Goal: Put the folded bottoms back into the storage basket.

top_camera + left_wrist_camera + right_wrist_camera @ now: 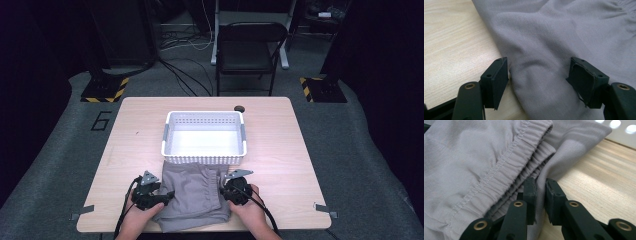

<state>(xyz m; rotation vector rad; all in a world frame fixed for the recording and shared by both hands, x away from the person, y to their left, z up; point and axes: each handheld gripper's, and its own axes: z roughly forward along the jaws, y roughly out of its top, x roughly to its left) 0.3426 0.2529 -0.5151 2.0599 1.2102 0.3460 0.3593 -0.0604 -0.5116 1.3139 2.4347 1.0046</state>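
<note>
Wooden table, dark room

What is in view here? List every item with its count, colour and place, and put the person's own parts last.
garment: one, grey, folded on the table's near edge, touching the basket.
basket: one, white, perforated, mid-table.
small round thing: one, dark, behind the basket.
table: one, light wood.
chair: one, black, beyond the table.
left gripper: one, black, jaws open astride the garment's edge.
right gripper: one, black, jaws pinching a fold of garment.
hands: two, at the near edge.
</note>
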